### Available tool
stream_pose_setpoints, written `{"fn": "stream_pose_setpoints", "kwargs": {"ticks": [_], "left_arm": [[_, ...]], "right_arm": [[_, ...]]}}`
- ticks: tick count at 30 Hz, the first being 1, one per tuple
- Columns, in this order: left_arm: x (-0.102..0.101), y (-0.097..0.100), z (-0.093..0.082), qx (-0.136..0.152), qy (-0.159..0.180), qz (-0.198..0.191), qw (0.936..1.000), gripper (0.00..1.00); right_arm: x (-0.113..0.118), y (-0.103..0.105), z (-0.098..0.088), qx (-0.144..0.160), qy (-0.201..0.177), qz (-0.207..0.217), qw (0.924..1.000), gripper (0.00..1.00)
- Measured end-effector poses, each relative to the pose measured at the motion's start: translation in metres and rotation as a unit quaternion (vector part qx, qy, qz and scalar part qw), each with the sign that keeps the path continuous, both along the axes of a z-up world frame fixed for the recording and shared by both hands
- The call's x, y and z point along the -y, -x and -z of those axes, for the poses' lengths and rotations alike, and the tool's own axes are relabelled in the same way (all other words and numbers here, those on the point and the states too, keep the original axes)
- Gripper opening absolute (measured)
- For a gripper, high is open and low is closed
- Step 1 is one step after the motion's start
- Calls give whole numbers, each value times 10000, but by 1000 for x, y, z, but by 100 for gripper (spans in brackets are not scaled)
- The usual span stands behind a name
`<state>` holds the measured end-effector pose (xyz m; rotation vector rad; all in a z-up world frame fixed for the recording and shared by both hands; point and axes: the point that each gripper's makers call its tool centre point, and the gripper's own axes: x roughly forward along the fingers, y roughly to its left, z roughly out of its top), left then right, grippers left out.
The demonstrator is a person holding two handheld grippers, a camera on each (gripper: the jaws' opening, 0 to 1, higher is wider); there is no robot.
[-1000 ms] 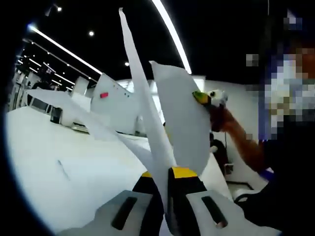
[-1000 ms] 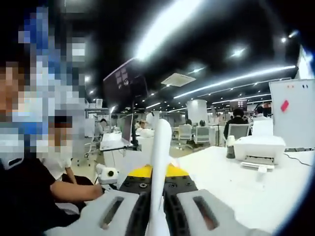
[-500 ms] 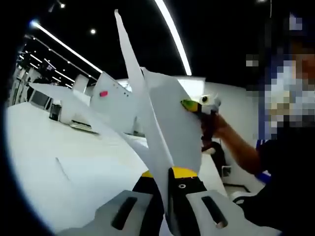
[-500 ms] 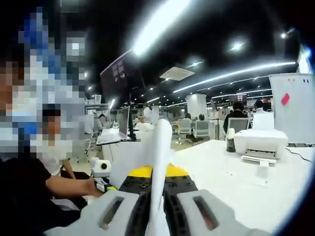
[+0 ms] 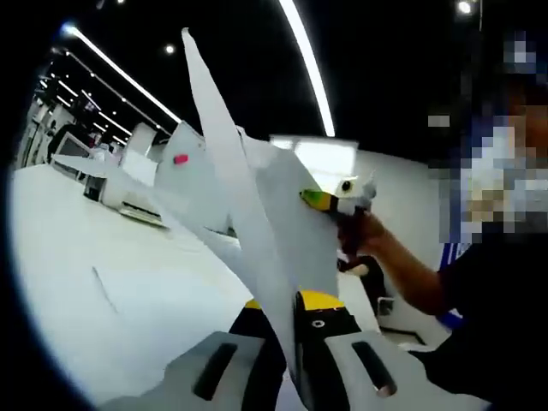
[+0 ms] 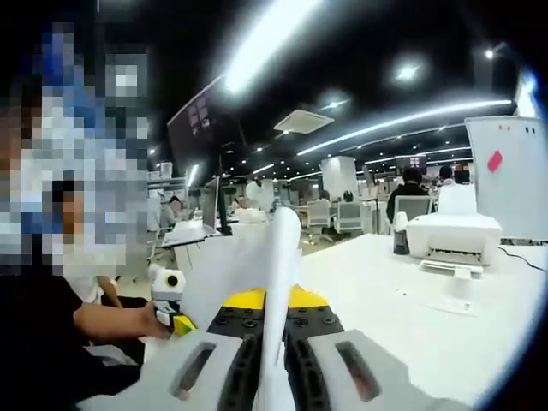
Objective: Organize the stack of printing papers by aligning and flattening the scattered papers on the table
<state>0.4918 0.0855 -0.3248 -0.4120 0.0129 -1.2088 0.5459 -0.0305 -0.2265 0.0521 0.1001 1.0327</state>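
Both grippers are raised above the white counter (image 5: pixel 103 282), each pointing toward the other across the sheets they share. In the left gripper view, the left gripper (image 5: pixel 287 342) rises from the bottom edge, and the person's forearm (image 5: pixel 402 270) reaches in from the right, its hand (image 5: pixel 360 235) wrapped around the handle of the right gripper (image 5: pixel 330 199), whose yellow-green tip meets the far edge of the papers (image 5: pixel 257 223).

The papers stand on edge between the two tools, lifted off the counter and fanning apart toward the top; at least three separate sheets can be told, one spiking up highest, though the full count is unclear. In the right gripper view the papers (image 6: pixel 278 274) appear edge-on as a single white band.

The left gripper's fingers (image 5: pixel 321 330) are closed tight on the near edge of the papers. The right gripper (image 6: pixel 272 342) likewise has its fingers (image 6: pixel 312 325) pinched shut on the papers, with no gap beside the sheets. One printer (image 6: pixel 452 240) sits on the counter (image 6: pixel 385 308), with a whiteboard (image 6: pixel 505 184) behind it.
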Motion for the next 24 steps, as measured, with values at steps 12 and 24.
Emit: {"fn": "stream_pose_setpoints", "kwargs": {"ticks": [12,24], "left_arm": [[2,10,-9,-138,340,401,9985,11],[4,12,-10,-121,349,420,9984,18]], "right_arm": [[-11,-6,9,-65,31,48,10000,1],[-27,-3,13,-195,-109,-2,9997,1]]}}
